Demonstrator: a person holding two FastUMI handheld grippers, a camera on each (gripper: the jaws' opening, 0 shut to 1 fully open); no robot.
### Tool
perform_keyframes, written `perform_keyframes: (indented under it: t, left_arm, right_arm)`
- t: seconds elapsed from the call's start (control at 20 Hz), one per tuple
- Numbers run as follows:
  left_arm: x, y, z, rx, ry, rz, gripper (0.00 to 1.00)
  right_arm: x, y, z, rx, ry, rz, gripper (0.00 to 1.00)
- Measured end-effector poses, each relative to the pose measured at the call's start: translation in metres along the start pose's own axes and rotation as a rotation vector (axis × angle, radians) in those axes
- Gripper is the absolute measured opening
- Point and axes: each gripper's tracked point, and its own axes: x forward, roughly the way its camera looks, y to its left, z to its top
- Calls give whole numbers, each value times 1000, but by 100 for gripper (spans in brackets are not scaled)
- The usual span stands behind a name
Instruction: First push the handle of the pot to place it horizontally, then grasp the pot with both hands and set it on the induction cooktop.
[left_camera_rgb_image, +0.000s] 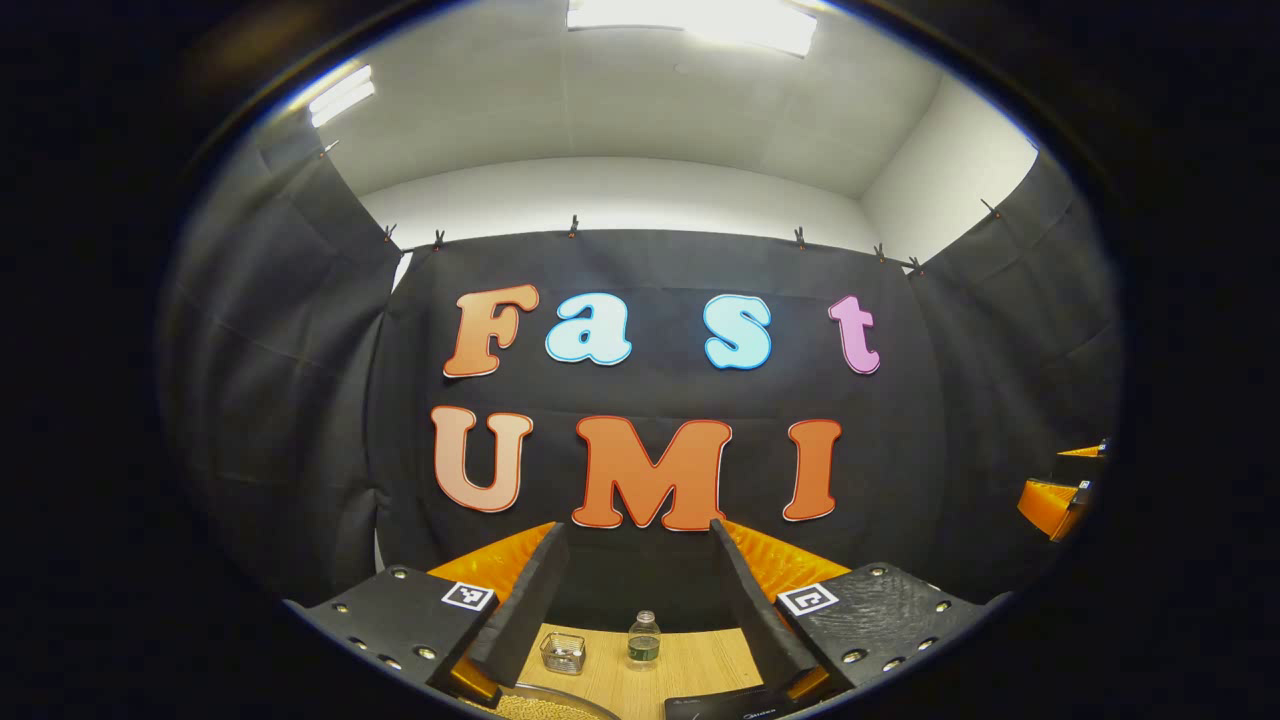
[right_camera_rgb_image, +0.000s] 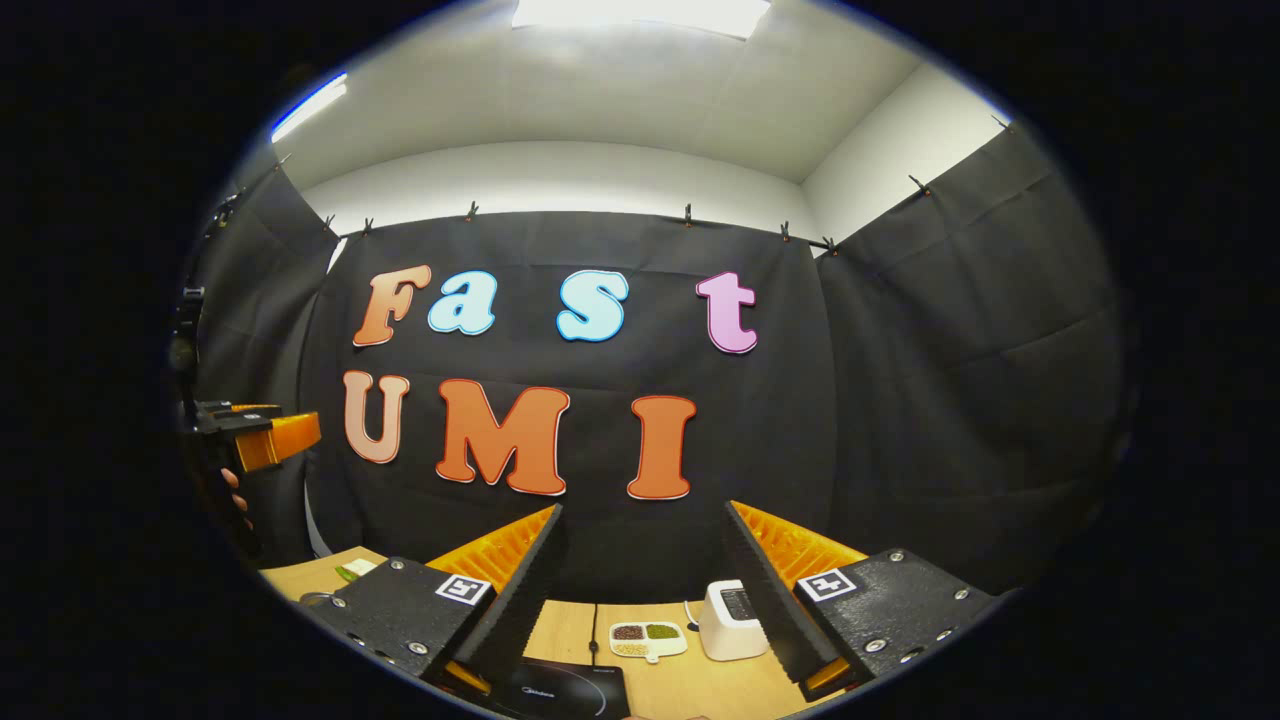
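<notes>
Wood bench: pale top, low in both views, running up to the black cloth wall.
Left gripper: held high and level, looking at the wall; jaws stand wide apart with nothing between them. It also shows at the left edge of the right gripper view, with a hand's fingers below it.
Right gripper: held high, aimed at the wall; jaws wide apart, gripping nothing. Part of it shows at the right edge of the left gripper view.
Induction cooktop: dark glass slab lying flat on the bench at the bottom of the right gripper view, low between that gripper's fingers; a dark corner of it also sits at the bottom of the left gripper view.
Pot: only a curved metal rim shows at the bottom edge of the left gripper view, on the bench; handle hidden.
Toaster: white, near the wall, right of the cooktop.
Divided dish: white, holding grains, just beside the toaster.
Water bottle: upright, clear.
Glass jar: small, left of the bottle.
</notes>
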Motion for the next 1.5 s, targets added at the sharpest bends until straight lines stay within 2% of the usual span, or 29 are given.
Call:
perform_keyframes:
  t: [0.35, 0.45, 0.55, 0.65, 0.7, 0.75, 0.8, 0.9, 1.0, 1.05, 1.25, 1.35, 1.45, 1.5]
  left_arm:
    - [-24, -3, -16, 20, 45, 47, 87]
    - [-35, -2, -25, 42, 83, 71, 71]
    - [-44, -9, -45, 81, 153, 65, 62]
    - [-57, -20, -73, 105, 249, 34, 49]
    - [-63, -27, -88, 112, 302, 10, 39]
    - [-70, -30, -105, 124, 363, -8, 33]
    - [-78, -29, -126, 151, 439, -17, 21]
    - [-95, -26, -158, 193, 551, -34, 11]
    - [-108, -23, -184, 200, 646, -55, 9]
    - [-115, -20, -198, 196, 697, -60, 9]
    - [-157, 1, -265, 198, 960, -87, 6]
    - [-179, 6, -289, 195, 1085, -135, 6]
    - [-200, 24, -320, 210, 1194, -190, 8]
    - [-208, 34, -334, 222, 1242, -214, 6]
  right_arm:
    - [6, -27, -9, 2, 6, 25, 96]
    - [8, -35, -13, -9, 8, 41, 96]
    - [14, -41, -18, -12, 12, 60, 96]
    - [18, -47, -24, -12, 20, 87, 96]
    - [20, -52, -26, -15, 22, 92, 96]
    - [23, -60, -30, -20, 26, 82, 96]
    - [26, -67, -35, -23, 33, 67, 96]
    - [29, -80, -44, -25, 50, 47, 96]
    - [32, -92, -48, -37, 60, 28, 99]
    - [33, -100, -50, -47, 64, 13, 96]
    - [34, -124, -57, -81, 83, -65, 96]
    - [32, -129, -60, -93, 97, -101, 93]
    - [29, -129, -60, -116, 98, -139, 96]
    - [28, -126, -60, -126, 101, -151, 96]
